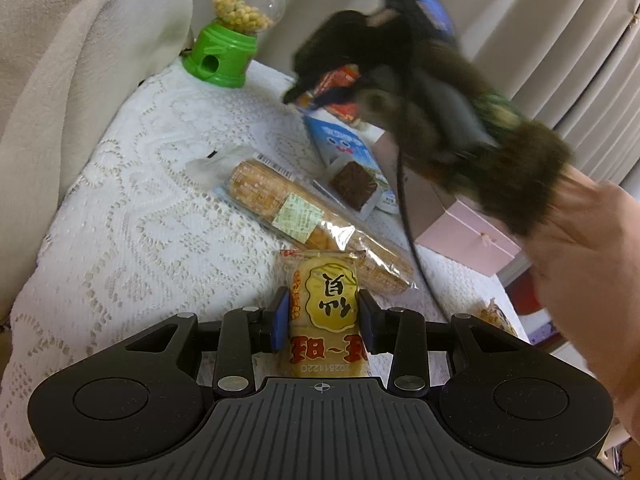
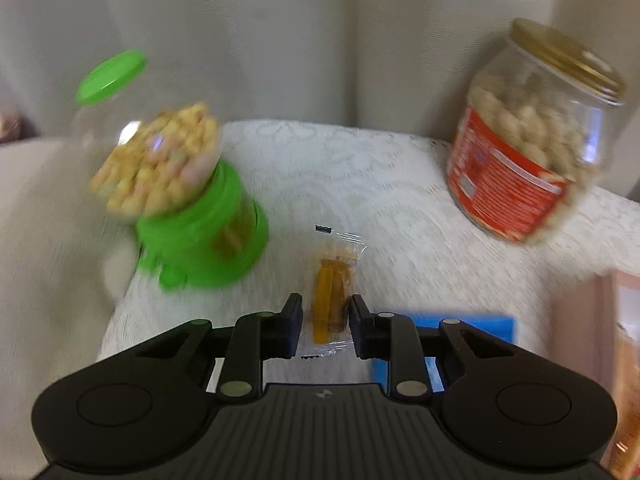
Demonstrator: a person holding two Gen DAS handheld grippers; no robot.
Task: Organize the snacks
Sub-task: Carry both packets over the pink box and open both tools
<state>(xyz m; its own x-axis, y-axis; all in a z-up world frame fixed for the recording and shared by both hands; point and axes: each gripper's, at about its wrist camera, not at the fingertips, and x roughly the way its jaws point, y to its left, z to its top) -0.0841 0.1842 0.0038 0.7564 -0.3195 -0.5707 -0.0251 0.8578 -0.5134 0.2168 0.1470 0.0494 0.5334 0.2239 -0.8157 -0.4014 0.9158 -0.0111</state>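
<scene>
My left gripper (image 1: pixel 324 318) is shut on a yellow rice cracker packet (image 1: pixel 326 312) and holds it above the white lace tablecloth (image 1: pixel 140 200). A long clear pack of biscuits (image 1: pixel 312 224) lies just beyond it. A blue packet (image 1: pixel 344 148) and a small brown square snack (image 1: pixel 354 184) lie further right. My right gripper (image 2: pixel 325 322) is shut on a small clear wrapper with an orange snack (image 2: pixel 332 296). The right gripper also shows blurred in the left wrist view (image 1: pixel 316 92), held by a fur-cuffed hand.
A green candy dispenser (image 1: pixel 234 28) stands at the table's far left corner; it also shows in the right wrist view (image 2: pixel 180 184). A peanut jar with a red label (image 2: pixel 532 140) stands far right. A pink box (image 1: pixel 468 232) sits at the right edge. Curtains hang behind.
</scene>
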